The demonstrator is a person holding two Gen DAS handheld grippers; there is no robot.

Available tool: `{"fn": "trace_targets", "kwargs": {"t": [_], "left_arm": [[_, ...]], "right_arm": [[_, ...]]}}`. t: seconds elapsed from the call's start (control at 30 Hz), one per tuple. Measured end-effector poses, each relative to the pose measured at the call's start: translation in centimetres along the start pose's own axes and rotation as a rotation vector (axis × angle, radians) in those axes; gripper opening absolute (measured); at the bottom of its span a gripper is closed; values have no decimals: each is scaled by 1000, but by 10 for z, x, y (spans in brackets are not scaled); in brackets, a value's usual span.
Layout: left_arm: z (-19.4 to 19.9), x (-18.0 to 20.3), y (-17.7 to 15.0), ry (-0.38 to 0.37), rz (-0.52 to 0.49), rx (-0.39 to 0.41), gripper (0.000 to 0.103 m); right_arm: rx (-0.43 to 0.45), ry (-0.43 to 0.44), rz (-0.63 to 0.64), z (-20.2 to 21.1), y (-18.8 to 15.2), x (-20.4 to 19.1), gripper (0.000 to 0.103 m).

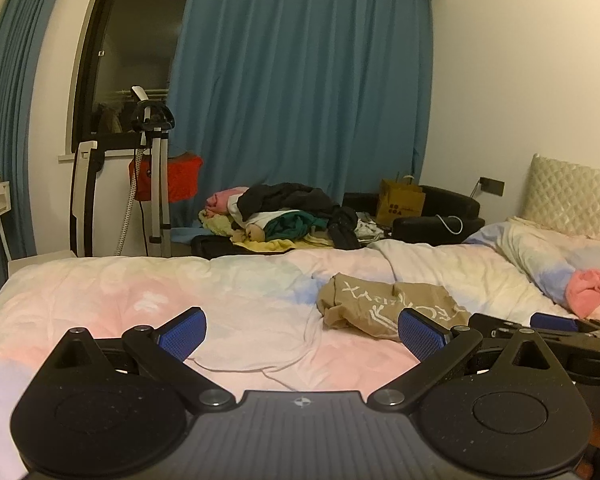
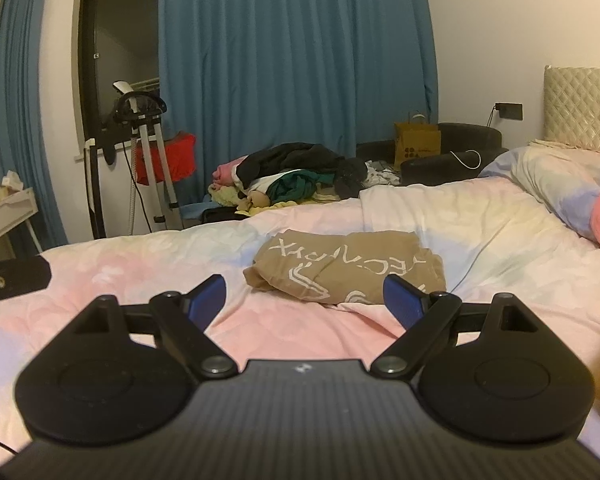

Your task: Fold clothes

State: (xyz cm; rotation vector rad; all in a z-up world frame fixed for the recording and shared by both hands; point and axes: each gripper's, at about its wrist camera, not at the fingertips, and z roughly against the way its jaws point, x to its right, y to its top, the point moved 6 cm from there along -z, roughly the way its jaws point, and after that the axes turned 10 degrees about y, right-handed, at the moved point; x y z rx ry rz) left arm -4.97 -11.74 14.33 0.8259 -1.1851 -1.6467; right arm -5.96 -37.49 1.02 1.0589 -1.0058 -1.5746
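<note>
A tan garment with white lettering lies folded into a bundle on the pastel bedspread. In the right wrist view it sits just ahead of my right gripper, whose blue pads stand wide apart with nothing between them. In the left wrist view the same tan garment lies ahead and to the right of my left gripper, which is open and empty too. The right gripper's black body shows at the right edge of that view.
A pile of dark, green and yellow clothes lies beyond the bed's far side. A pink cloth rests by the pillow at the right. A steamer stand, blue curtains, a paper bag and a white side table ring the bed.
</note>
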Motion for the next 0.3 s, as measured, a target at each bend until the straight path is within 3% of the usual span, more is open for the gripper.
{"fn": "trace_targets", "kwargs": {"t": [0.3], "left_arm": [[-1, -1, -3, 21, -2, -13, 103]], "right_arm": [[-6, -6, -16, 1, 0, 1, 87]]}}
